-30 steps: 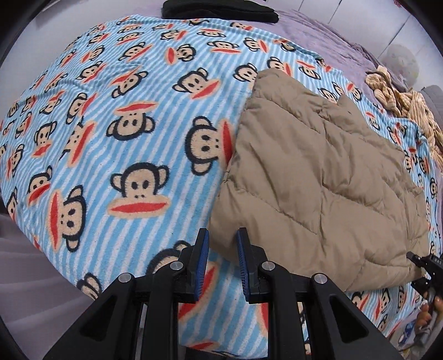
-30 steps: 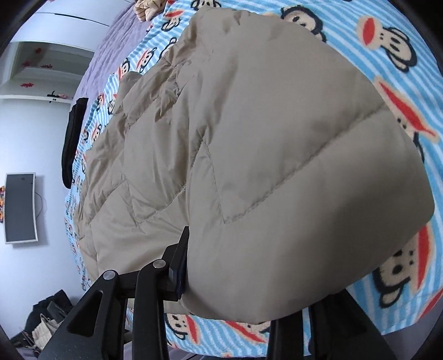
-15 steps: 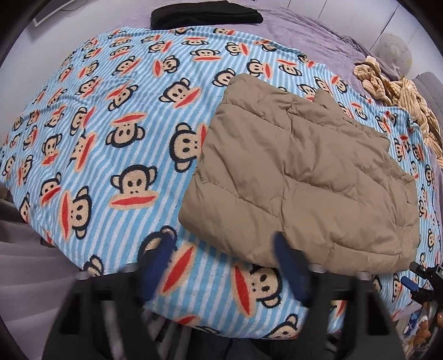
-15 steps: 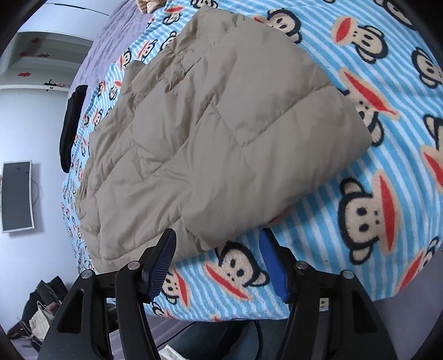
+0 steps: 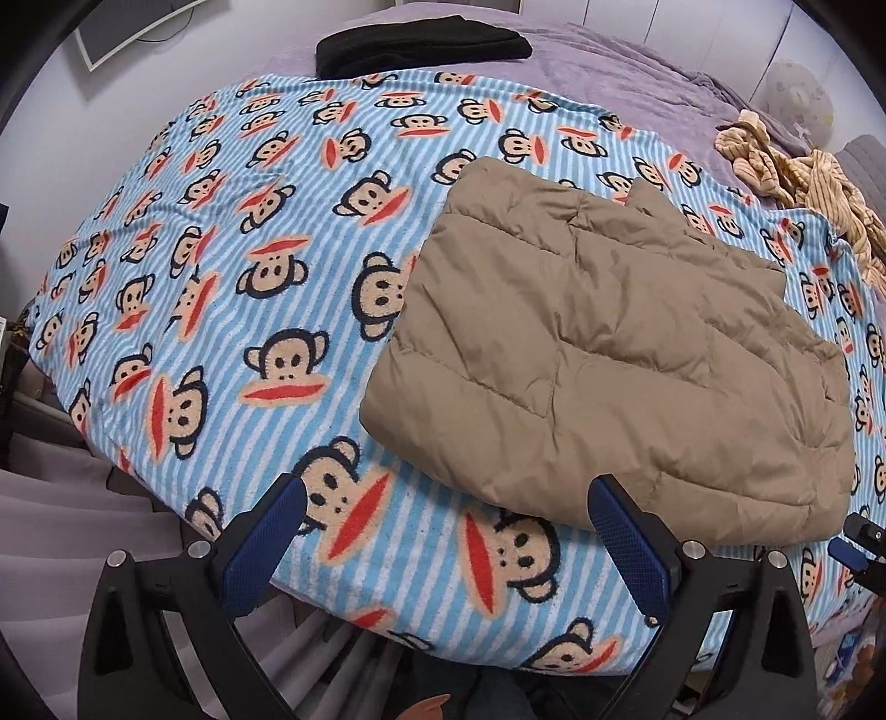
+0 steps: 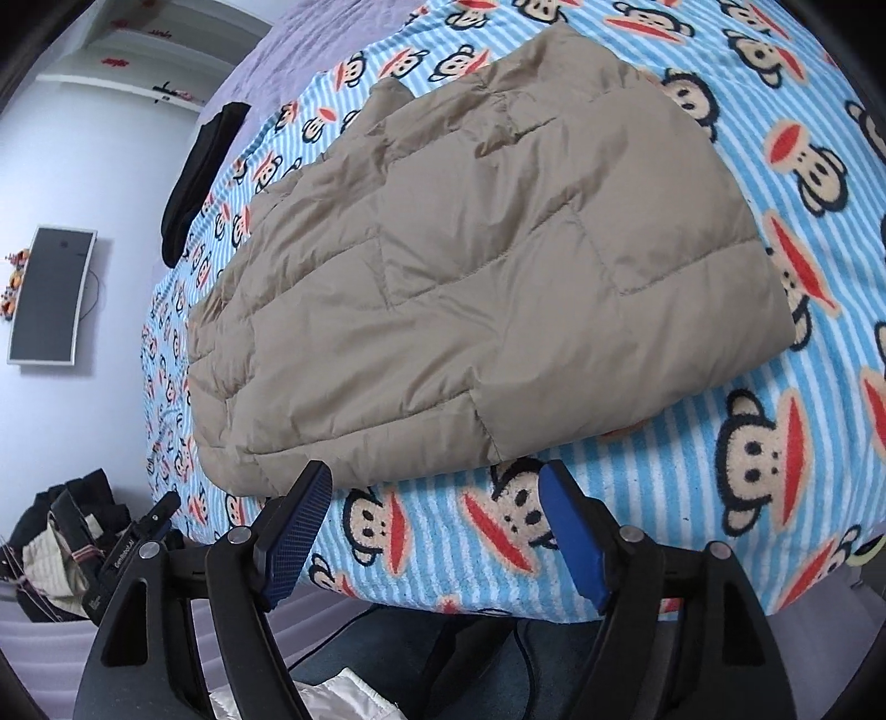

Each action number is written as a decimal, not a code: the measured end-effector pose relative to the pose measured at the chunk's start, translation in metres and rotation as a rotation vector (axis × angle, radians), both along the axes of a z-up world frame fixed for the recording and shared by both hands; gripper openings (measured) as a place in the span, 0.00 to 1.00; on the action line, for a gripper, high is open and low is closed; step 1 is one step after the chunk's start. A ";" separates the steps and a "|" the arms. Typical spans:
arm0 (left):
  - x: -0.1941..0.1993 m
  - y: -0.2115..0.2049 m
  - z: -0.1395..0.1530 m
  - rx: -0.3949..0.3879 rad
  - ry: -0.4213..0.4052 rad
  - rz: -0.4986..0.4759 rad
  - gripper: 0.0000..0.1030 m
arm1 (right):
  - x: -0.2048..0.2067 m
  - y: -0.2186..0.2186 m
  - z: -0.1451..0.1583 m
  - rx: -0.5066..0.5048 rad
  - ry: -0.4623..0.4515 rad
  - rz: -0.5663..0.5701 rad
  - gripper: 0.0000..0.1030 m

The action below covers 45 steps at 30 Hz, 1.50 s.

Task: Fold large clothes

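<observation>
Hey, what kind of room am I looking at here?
Most likely a bedroom. A tan quilted jacket lies folded on a bed covered by a monkey-print blanket. A wall-mounted screen hangs nearby, and more clothes are piled on the floor.

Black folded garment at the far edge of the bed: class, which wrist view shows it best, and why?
The left wrist view. There the black folded garment lies broadside across the top, on the purple sheet beyond the monkey blanket, its whole length visible. The right wrist view shows only a narrow, foreshortened dark strip past the tan quilted jacket.
</observation>
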<state>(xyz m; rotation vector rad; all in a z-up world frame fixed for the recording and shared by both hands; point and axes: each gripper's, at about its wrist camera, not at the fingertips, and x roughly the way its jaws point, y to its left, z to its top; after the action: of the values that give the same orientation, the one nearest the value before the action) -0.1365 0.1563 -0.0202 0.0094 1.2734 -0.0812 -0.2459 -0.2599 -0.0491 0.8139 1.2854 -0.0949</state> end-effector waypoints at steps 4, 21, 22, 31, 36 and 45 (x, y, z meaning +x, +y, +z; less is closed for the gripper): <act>0.017 0.005 -0.005 -0.008 0.014 -0.012 0.99 | 0.012 0.016 0.003 -0.020 -0.022 0.030 1.00; 0.124 0.042 -0.056 -0.143 0.153 -0.164 0.99 | 0.092 0.089 -0.016 -0.006 0.070 0.020 1.00; 0.129 0.043 -0.059 -0.161 0.156 -0.175 0.99 | 0.094 0.091 -0.016 -0.006 0.073 0.017 1.00; 0.177 0.033 -0.106 -0.405 0.295 -0.328 0.99 | 0.111 0.100 -0.019 -0.030 0.128 0.011 1.00; 0.195 0.010 -0.141 -0.513 0.385 -0.347 0.99 | 0.114 0.101 -0.020 -0.051 0.162 0.010 1.00; 0.196 -0.023 -0.154 -0.564 0.431 -0.441 0.78 | 0.115 0.098 -0.015 -0.086 0.175 -0.014 1.00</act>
<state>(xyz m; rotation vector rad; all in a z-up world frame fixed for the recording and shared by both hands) 0.0596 0.1331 -0.1741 -0.2235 1.6206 -0.8571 -0.1310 -0.1620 -0.0638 0.7535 1.4303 -0.2352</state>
